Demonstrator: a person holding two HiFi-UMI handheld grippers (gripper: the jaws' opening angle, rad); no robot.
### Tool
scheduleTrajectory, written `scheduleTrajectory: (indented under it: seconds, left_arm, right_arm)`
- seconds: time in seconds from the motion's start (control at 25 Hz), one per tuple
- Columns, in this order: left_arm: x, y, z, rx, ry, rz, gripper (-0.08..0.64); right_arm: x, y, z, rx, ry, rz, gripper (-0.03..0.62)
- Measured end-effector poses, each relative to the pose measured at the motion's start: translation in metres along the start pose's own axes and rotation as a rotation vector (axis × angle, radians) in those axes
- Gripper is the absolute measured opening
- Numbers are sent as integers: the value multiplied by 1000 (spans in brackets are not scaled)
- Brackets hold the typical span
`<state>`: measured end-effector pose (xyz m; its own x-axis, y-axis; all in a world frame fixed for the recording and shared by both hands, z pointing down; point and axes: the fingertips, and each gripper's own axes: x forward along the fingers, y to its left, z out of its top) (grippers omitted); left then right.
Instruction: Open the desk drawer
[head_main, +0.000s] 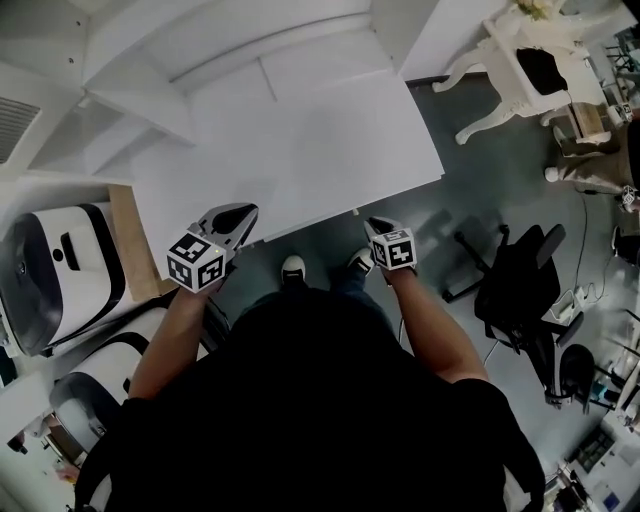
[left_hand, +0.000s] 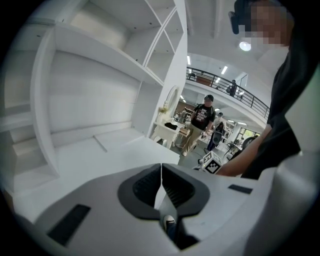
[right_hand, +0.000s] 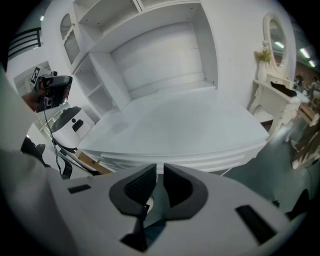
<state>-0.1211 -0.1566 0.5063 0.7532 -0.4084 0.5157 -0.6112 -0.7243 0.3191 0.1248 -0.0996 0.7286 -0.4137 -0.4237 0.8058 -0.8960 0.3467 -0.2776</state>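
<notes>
**Zero Progress: Drawer Closed**

Both claws hover at the front edge of the desk (head_main: 300, 140). Left claw (head_main: 243, 214), 7 o'clock: jaws pressed together, empty. Right claw (head_main: 372, 224), 5 o'clock: jaws slightly spread, empty. The drawer (right_hand: 200, 161), 6 o'clock beneath the desktop, appears shut. Gripping and pulling remain.

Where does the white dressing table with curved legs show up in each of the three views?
Head view: dressing table at top right, across the grey floor from the desk.
Left gripper view: small, near centre, past the desk's far corner.
Right gripper view: right edge, its oval mirror above.
Shared landmark: the white desk top.
</notes>
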Motion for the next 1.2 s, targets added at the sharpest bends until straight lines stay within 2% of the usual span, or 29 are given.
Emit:
scheduleTrajectory:
  seconds: [0.28,0.4,0.64,0.88,1.2]
  left_arm:
    - [-7,0,-22,-28,36,16,12]
    - [-9,1,-26,-39,43,27,12]
    - [-10,1,-38,-54,69,36,12]
    - [-8,-1,-50,-74,95,42,12]
    - [-8,-1,-64,-99,121,43,12]
  right_arm:
    - [35,-1,-16,-46,75,-2,63]
    - [49,-1,-22,-42,96,6,67]
    - [68,-11,-28,-27,117,-39,72]
    - [88,-20,-40,-6,151,-59,101]
    - [106,-28,-47,6,175,-81,104]
